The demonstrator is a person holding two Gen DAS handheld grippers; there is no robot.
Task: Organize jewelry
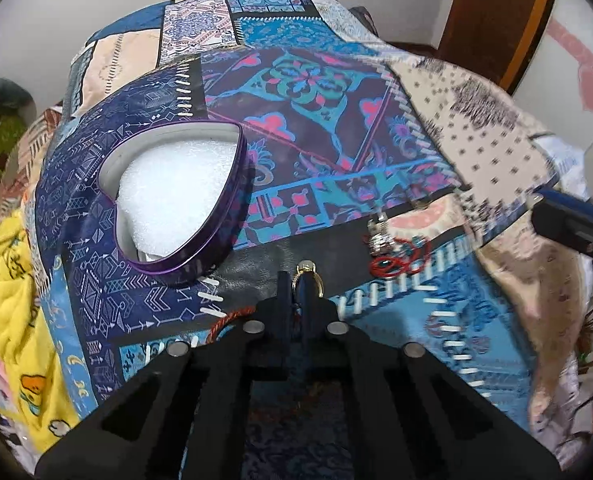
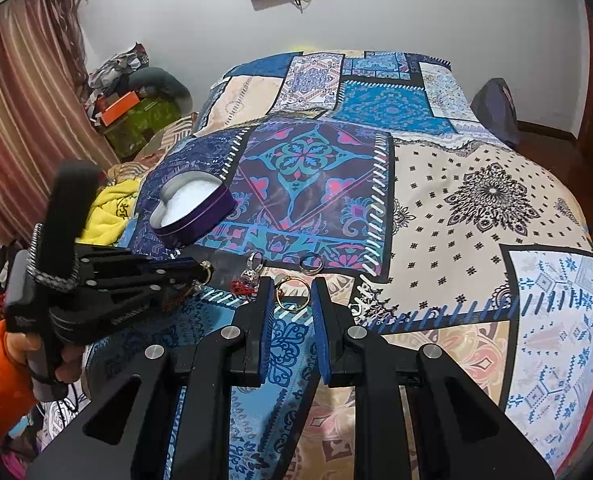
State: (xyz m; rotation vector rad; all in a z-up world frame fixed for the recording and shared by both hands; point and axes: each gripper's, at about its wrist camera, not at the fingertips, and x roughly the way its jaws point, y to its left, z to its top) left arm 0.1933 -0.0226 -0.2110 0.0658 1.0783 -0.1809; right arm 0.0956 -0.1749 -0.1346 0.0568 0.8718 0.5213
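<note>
My left gripper [image 1: 296,285] is shut on a gold ring [image 1: 307,277] with a pale stone, held just above the bedspread. The heart-shaped purple tin [image 1: 176,196], open and lined with white foam, lies ahead and to its left. In the right wrist view the left gripper [image 2: 205,271] shows from the side, with the tin [image 2: 192,212] beyond it. My right gripper [image 2: 293,289] is open, its blue-padded fingers either side of a plain gold ring [image 2: 292,309] lying on the bed. A dark band ring [image 2: 310,262] and a silver stone ring [image 2: 254,264] lie just past it.
A tangle of red cord and silver jewelry [image 1: 392,248] lies right of the left gripper. The patchwork bedspread [image 2: 476,208] covers the whole bed. A yellow cloth [image 1: 12,280] is bunched at the left edge. A hand with an orange sleeve [image 2: 0,376] holds the left gripper.
</note>
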